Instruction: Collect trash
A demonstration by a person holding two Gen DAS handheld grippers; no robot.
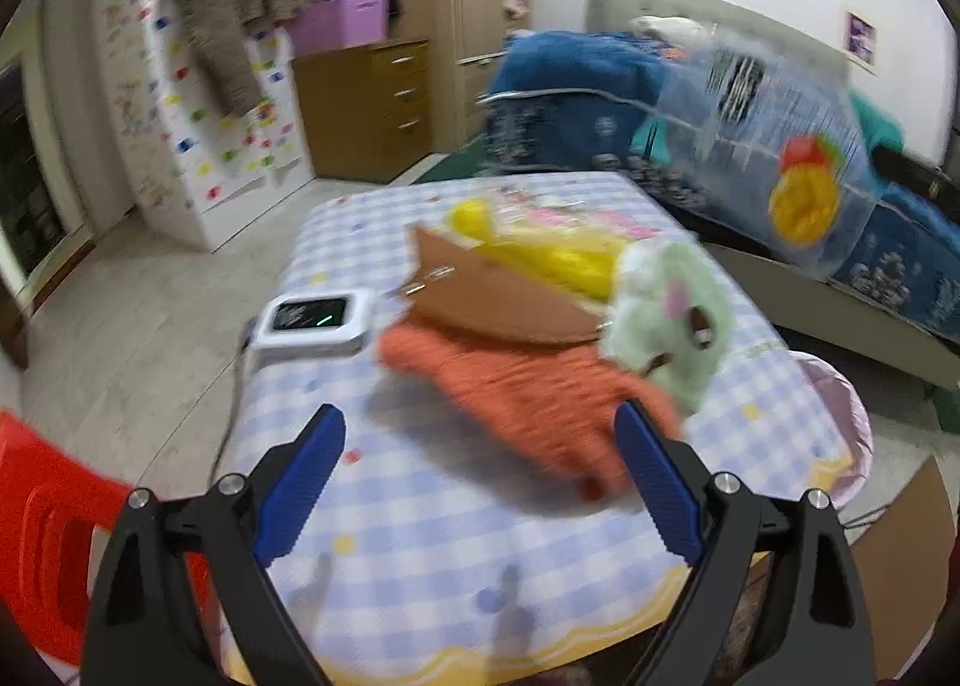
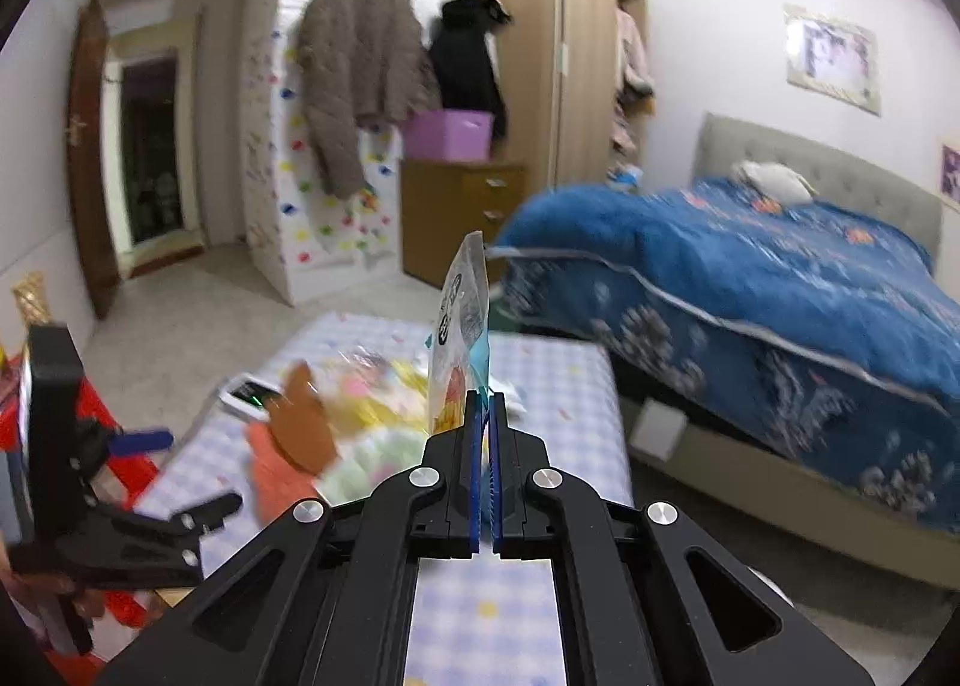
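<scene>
My right gripper [image 2: 485, 404] is shut on the lower edge of a clear plastic snack bag [image 2: 461, 326] with a fruit print. The bag stands up from the jaws above the table, and in the left wrist view it hangs in the air at the right [image 1: 780, 158]. My left gripper [image 1: 485, 446] is open over the near part of the checked tablecloth [image 1: 420, 536] with nothing between its blue pads. Just beyond it lies a heap: an orange knitted cloth [image 1: 522, 386], a brown cardboard piece [image 1: 480, 302], yellow plastic [image 1: 540, 254] and a pale green fluffy item [image 1: 672, 314].
A white device with a dark screen [image 1: 315, 320] and a cable sits at the table's left edge. A red plastic stool [image 1: 42, 536] stands to the left, and a bed with a blue quilt [image 2: 750, 278] to the right. Brown cardboard [image 1: 900, 566] leans by the table's right corner.
</scene>
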